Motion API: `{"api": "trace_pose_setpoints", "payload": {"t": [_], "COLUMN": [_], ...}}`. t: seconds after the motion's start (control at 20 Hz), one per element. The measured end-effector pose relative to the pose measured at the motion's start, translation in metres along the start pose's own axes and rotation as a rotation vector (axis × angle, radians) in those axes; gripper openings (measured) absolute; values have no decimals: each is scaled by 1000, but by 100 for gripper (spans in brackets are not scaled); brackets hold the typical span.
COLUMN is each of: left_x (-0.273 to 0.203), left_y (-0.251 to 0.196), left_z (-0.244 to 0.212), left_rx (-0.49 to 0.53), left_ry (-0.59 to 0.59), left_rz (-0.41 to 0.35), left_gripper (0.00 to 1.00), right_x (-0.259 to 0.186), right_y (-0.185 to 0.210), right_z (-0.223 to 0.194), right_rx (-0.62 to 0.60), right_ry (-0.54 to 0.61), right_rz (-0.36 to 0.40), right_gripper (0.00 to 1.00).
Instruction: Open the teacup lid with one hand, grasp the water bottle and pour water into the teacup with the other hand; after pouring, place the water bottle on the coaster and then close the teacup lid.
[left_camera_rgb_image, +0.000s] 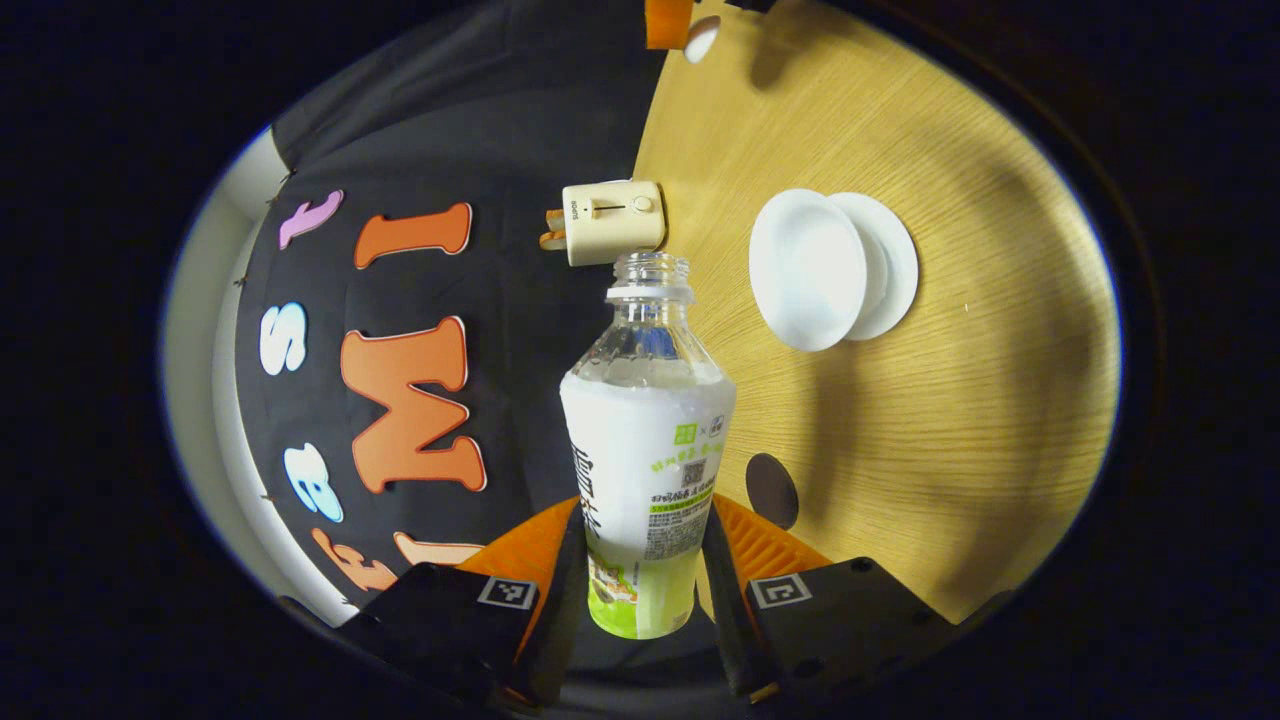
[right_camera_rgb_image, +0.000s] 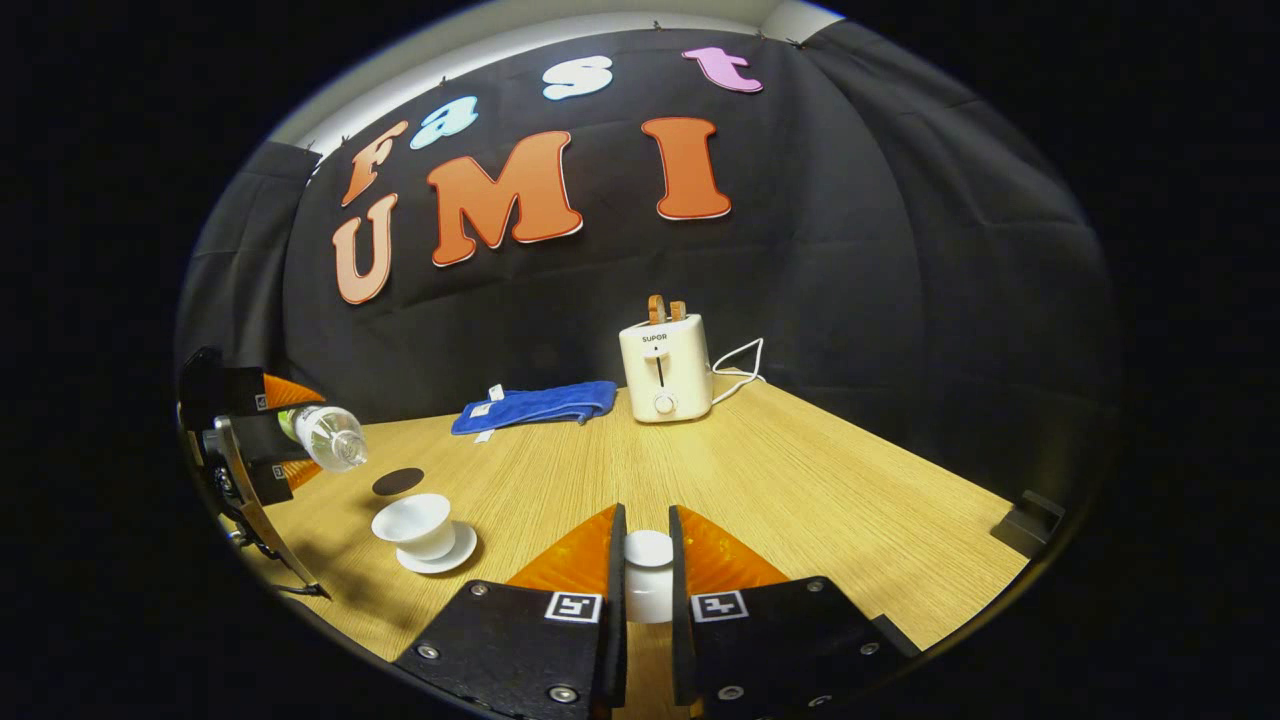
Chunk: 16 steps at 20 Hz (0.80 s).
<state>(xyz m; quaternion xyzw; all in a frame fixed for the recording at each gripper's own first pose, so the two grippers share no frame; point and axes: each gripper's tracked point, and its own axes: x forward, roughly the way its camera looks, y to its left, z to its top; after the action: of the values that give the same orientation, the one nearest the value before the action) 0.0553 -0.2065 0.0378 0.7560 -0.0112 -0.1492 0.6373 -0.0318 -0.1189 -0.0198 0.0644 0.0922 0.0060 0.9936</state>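
Left claw tips the uncapped bottle toward the open teacup; right claw holds the lid clear.

Left claw: closed on the lower body of the water bottle, both fingers pressing its labelled sides. The bottle is tilted over, its capless mouth ahead of the claw and aimed toward the teacup, which sits open on its saucer just beyond and to one side of the mouth, on the bench. No stream visible; pour probably about to start. Dark round coaster lies near the claw, bare, likely kept for the bottle. Toaster farther out.
Right claw: narrowly parted, gripping the white lid between its fingers, well apart from the cup, presumably so the pour is unobstructed.
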Motion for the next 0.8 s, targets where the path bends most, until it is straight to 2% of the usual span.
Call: {"api": "trace_pose_setpoints", "payload": {"t": [0.05, 0.25, 0.4, 0.8], "left_x": [3, 9, 12, 16], "left_y": [1, 0, 12, 16], "left_z": [-1, -3, -7, -11], "left_rx": [25, 115, 186, 274], "left_ry": [4, 12, 25, 38], "left_rz": [1, -3, 27, 26], "left_gripper": [60, 63, 63, 60], "right_x": [0, 1, 1, 0], "right_y": [0, -3, -5, -5], "right_z": [0, 0, -2, -1], "right_rx": [0, 2, 4, 4], "right_ry": [0, 0, 5, 2], "right_rz": [0, -3, -5, -2], "right_gripper": [18, 18, 18, 18]}}
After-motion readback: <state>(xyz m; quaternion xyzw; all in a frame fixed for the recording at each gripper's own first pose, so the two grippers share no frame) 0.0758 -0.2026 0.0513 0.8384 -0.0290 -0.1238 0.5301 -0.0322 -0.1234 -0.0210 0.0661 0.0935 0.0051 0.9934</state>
